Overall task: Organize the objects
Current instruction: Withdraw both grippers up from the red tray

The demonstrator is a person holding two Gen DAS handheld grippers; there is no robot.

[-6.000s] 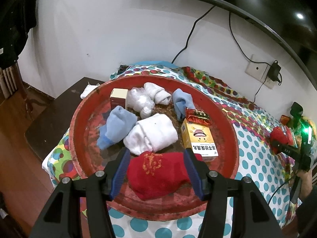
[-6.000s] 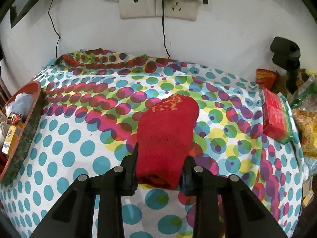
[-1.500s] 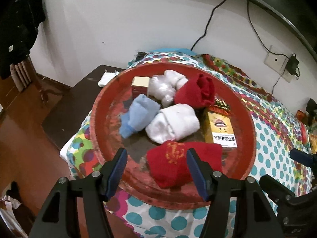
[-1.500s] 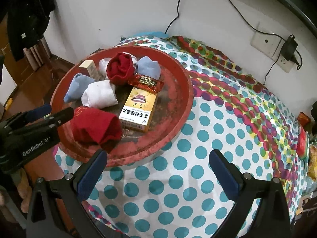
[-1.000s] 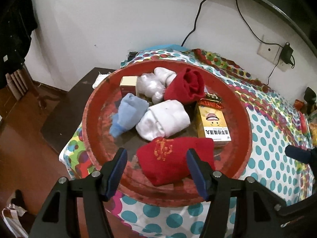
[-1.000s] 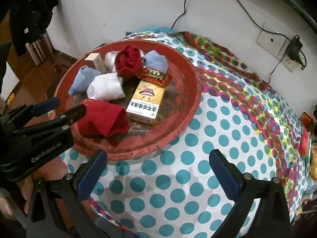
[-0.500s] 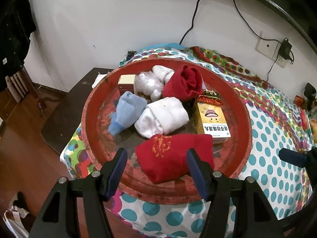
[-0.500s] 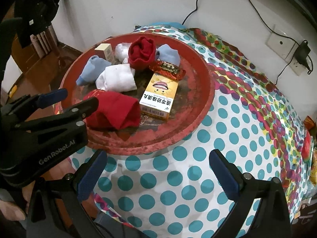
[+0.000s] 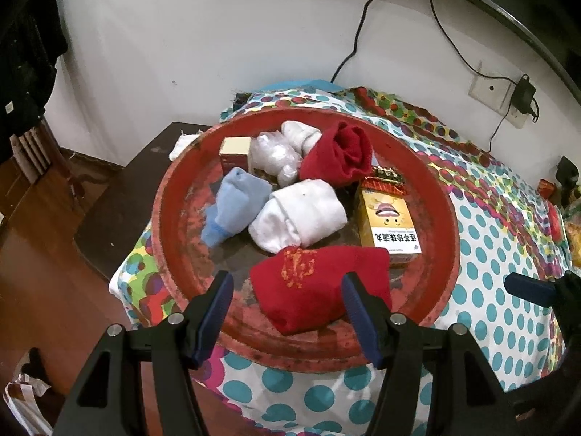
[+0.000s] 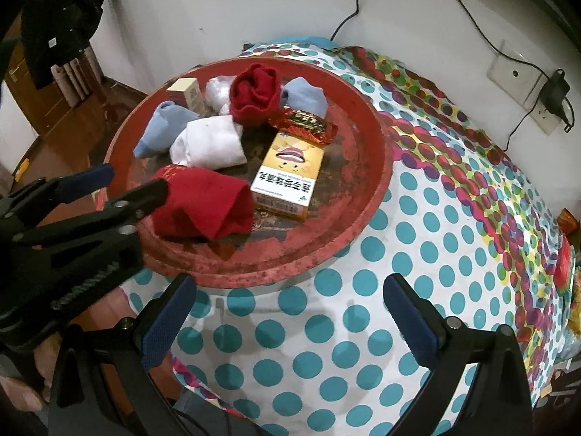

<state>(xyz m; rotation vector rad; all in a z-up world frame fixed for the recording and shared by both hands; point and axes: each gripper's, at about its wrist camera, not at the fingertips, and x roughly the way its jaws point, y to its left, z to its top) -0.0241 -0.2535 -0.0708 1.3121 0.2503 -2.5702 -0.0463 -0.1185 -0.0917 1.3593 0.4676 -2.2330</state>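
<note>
A round red tray [image 9: 445,218] [image 10: 381,160] holds socks and boxes. A red sock with gold embroidery [image 9: 319,287] [image 10: 203,203] lies at its near edge. My left gripper [image 9: 285,298] [image 10: 127,185] is open, its fingers either side of this sock without gripping it. A rolled red sock [image 9: 339,156] [image 10: 256,96] sits at the back among a white sock [image 9: 299,216], light blue socks [image 9: 236,205] and a yellow box [image 9: 386,225] [image 10: 288,178]. My right gripper [image 10: 287,312] is open and empty over the dotted cloth in front of the tray.
A dotted tablecloth [image 10: 435,254] covers the table. A dark side table [image 9: 127,196] and wood floor lie to the left. A wall socket with a plugged charger [image 10: 537,83] is on the wall. Red packets [image 10: 561,265] lie at the far right edge.
Since six seconds ago the red sock my right gripper held now lies rolled in the tray, and that gripper is open. Over the last second both grippers shifted slightly toward the tray.
</note>
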